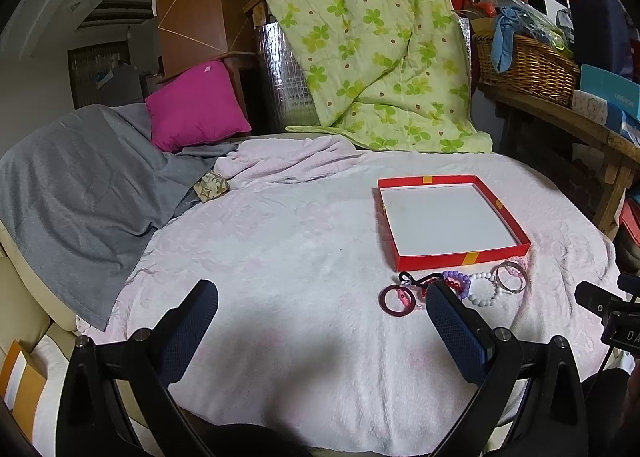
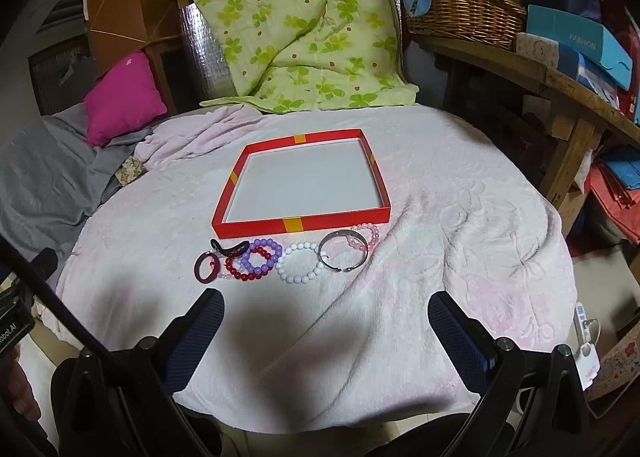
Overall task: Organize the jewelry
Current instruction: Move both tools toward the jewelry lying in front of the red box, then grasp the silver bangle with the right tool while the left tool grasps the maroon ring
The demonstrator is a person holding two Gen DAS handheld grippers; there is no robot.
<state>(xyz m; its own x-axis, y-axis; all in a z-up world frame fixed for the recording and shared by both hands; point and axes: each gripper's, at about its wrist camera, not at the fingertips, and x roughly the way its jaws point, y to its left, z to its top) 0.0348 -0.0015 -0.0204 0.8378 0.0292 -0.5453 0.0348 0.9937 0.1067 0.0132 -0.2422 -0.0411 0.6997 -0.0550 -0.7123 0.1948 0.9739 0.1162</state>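
A shallow red box [image 2: 256, 223] with a white floor lies empty on the pink cloth; it also shows in the left wrist view [image 1: 436, 257]. In front of it lies a row of jewelry: a dark red ring bangle [image 2: 207, 267], a red bead bracelet [image 2: 244, 275], a purple bead bracelet [image 2: 262, 257], a white bead bracelet [image 2: 300, 267], a silver cuff [image 2: 343, 253] and a pink bead bracelet [image 2: 366, 237]. My right gripper [image 2: 326, 307] is open and empty, just short of the row. My left gripper [image 1: 322, 299] is open and empty, left of the jewelry [image 1: 484, 289].
A pink cloth [image 2: 440, 217] covers the round table. A green flowered quilt [image 2: 304, 25] hangs behind it. A grey blanket [image 1: 80, 185] and magenta pillow [image 1: 196, 105] lie at left. A wooden shelf with a wicker basket [image 2: 464, 13] and boxes stands at right.
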